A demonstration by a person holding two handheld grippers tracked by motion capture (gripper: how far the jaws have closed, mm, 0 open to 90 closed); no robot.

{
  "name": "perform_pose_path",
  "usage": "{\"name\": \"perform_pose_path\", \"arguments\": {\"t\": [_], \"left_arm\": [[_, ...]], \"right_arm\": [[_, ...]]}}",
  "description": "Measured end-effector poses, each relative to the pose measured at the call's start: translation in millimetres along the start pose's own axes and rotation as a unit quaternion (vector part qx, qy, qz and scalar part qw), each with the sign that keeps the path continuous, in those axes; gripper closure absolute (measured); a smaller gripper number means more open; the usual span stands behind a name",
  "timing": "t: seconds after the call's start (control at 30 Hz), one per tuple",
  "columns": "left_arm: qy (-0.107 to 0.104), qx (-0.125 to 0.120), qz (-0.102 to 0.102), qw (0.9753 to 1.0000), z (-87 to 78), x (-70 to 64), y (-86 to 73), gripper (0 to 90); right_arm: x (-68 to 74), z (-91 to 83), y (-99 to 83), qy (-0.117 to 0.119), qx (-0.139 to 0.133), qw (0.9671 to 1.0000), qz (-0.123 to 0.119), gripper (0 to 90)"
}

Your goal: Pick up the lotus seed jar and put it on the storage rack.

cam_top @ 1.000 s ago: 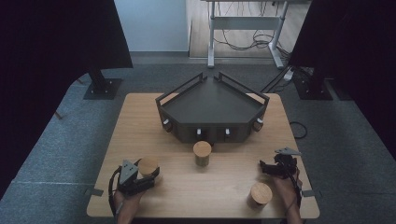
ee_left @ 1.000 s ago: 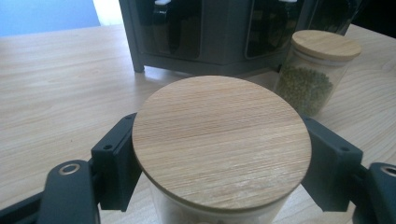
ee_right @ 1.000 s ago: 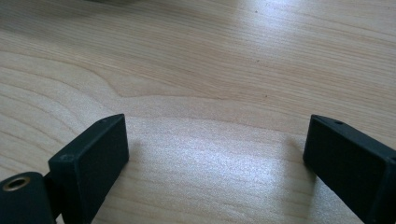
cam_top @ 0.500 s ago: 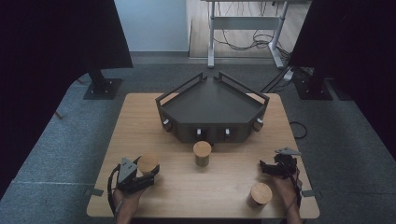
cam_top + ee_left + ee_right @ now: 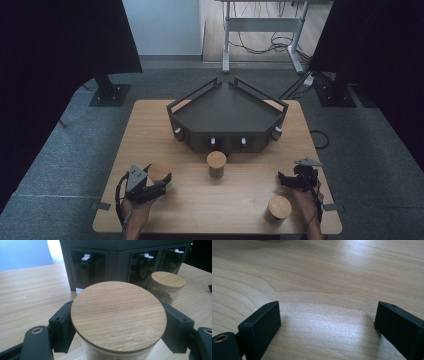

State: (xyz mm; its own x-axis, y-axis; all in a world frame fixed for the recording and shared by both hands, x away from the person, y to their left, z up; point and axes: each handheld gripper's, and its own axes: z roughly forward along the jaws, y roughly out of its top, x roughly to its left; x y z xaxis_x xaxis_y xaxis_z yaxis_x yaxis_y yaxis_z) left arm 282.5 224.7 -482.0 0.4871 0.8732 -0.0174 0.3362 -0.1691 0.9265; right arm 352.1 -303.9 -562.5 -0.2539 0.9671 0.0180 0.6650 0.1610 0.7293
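Observation:
Near the table's front left, a glass jar with a round bamboo lid (image 5: 159,171) stands between the jaws of my left gripper (image 5: 154,183). In the left gripper view that jar's lid (image 5: 118,315) is close up, and both black jaws press its sides just under the lid, so the gripper (image 5: 120,326) is shut on it. A second lidded jar (image 5: 216,163) (image 5: 168,281) stands mid-table in front of the dark rack (image 5: 227,120). A third jar (image 5: 279,207) sits at the front right. My right gripper (image 5: 286,179) (image 5: 327,322) is open over bare wood beside it.
The dark angled rack (image 5: 117,262) has several front bays with white clips and takes up the far middle of the wooden table (image 5: 150,125). Grey carpet surrounds the table, with black stands at both sides and a metal desk frame behind.
My left gripper, with the jar in it, has shifted slightly forward, away from the table's front edge. The right gripper and the other two jars have not moved.

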Motion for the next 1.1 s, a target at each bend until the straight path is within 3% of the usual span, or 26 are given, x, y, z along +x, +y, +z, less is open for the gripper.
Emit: {"name": "perform_pose_path", "arguments": {"t": [1.1], "left_arm": [[-0.009, -0.007, 0.008, 0.9999, 10.3, 1.9, 29.2, 23.9]], "right_arm": [[0.0, 0.0, 0.0, 0.000, 0.000, 1.0000, 0.000, 6.0]]}}
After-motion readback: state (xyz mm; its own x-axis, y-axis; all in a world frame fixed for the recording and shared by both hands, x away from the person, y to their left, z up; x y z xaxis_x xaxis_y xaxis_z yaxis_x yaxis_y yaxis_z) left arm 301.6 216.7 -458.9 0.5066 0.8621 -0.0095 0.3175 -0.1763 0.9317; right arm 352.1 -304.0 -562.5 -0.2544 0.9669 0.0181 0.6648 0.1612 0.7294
